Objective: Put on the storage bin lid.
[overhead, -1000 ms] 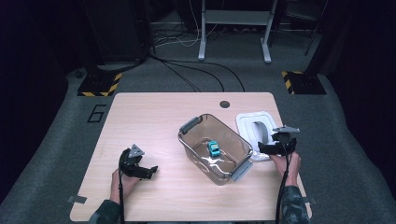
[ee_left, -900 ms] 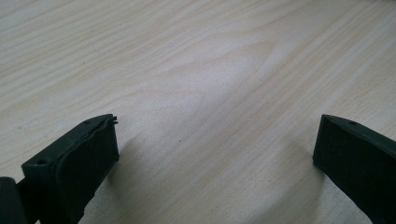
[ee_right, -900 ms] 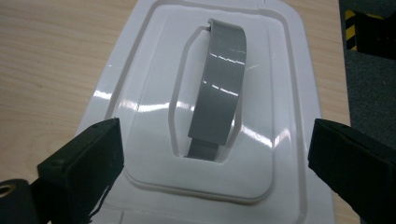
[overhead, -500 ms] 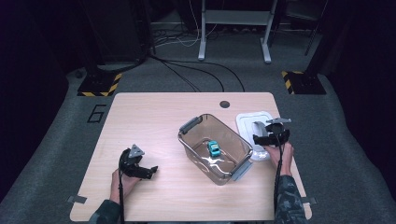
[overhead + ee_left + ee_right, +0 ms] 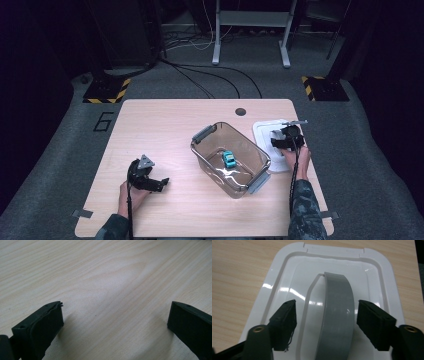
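Observation:
A clear brown bin (image 5: 201,152) stands right of the table's middle with a teal toy car (image 5: 229,159) inside. Its white lid (image 5: 261,128) lies flat just right of it. In the right gripper view the lid (image 5: 287,277) has a raised grey handle (image 5: 337,297). My right gripper (image 5: 327,305) straddles that handle; its jaws have just been closing, and a gap shows on each side. In the high view the right gripper (image 5: 279,142) sits over the lid. My left gripper (image 5: 161,183) rests on the table at the front left. It (image 5: 116,307) is open over bare wood.
The wooden table (image 5: 165,125) has a dark round hole (image 5: 240,111) near its far edge. The bin has grey latches (image 5: 203,134) at both ends. Cables and stand legs lie on the grey floor beyond.
My right gripper has moved left and away from the person, from the table's right edge onto the lid, and its jaws have narrowed around the handle. The left gripper has stayed put.

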